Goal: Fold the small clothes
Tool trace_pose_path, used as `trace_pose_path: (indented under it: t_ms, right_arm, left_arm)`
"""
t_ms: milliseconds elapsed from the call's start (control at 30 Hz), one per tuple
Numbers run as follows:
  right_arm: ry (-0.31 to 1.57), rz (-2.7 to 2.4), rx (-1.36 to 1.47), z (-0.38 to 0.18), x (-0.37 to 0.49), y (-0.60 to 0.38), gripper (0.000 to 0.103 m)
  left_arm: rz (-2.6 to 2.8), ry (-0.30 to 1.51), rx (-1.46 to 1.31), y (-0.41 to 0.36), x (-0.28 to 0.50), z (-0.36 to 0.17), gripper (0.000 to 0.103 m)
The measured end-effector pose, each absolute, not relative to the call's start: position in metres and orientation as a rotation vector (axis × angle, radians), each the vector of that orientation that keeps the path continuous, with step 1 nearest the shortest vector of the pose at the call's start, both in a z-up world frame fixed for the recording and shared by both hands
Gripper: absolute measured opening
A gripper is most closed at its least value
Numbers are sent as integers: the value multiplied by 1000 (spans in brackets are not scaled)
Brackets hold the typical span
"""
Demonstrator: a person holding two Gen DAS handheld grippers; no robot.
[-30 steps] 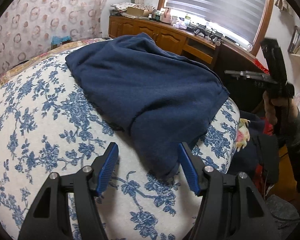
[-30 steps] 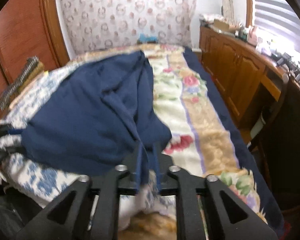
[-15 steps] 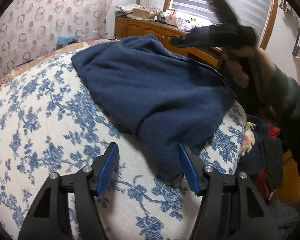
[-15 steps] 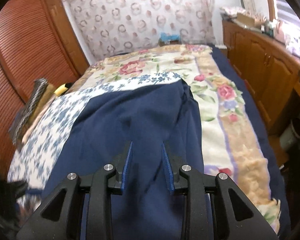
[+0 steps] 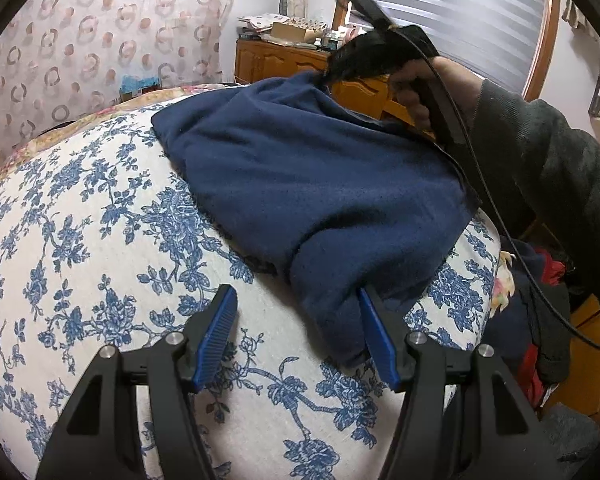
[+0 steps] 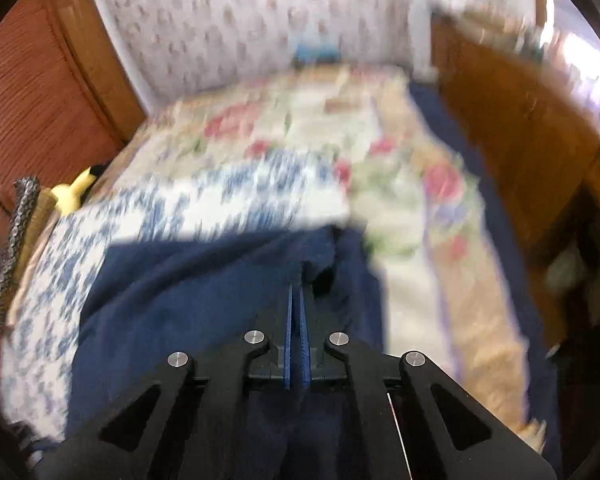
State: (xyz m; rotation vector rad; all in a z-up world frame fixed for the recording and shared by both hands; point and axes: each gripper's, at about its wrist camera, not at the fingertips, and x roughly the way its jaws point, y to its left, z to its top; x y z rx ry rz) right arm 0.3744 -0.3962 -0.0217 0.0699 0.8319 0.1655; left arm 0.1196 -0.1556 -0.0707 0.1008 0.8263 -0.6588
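Two blue-padded fingers (image 5: 216, 338) of the left gripper (image 5: 296, 336) stand apart, released, low over the blue-flowered cover (image 5: 100, 240) of a bed; the near corner of one navy garment (image 5: 320, 184) lies between them, against the right-hand pad only, so nothing is clamped. The right gripper (image 6: 297, 280) has its two fingers (image 6: 288, 332) pressed together, clenched at the far edge of the same garment; the left wrist view shows a peak of the cloth drawn up to its tip, though the right wrist view is blurred and the pinch itself is hard to make out. One hand (image 5: 416, 88) in a dark grey sleeve (image 5: 540, 152) holds that gripper, with one black cable (image 5: 480, 176) trailing from it. The single garment lies bunched on the flowered cover, its far edge toward a wooden cabinet (image 5: 284, 62) under one blinded window (image 5: 452, 8); beyond the garment a second, rose-patterned blanket (image 6: 440, 200) covers the rest of the bed; to the garment's left, one yellow soft toy (image 6: 74, 192) rests by a slatted wooden door (image 6: 32, 92).
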Motion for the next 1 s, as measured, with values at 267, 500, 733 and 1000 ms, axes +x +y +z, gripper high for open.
trace_pose_path:
  t_ms: [267, 500, 733, 1000]
  right_arm:
    - [801, 24, 10, 0, 362, -417, 30]
    - [824, 172, -4, -23, 252, -427, 53]
    - [799, 207, 58, -45, 160, -424, 53]
    - [724, 320, -5, -22, 121, -382, 59]
  left_arm:
    - [-660, 835, 114, -158, 117, -73, 61]
    - [-702, 841, 101, -158, 111, -72, 48]
    - [-742, 856, 118, -168, 104, -72, 8]
    - [-787, 730, 71, -168, 103, -16, 4]
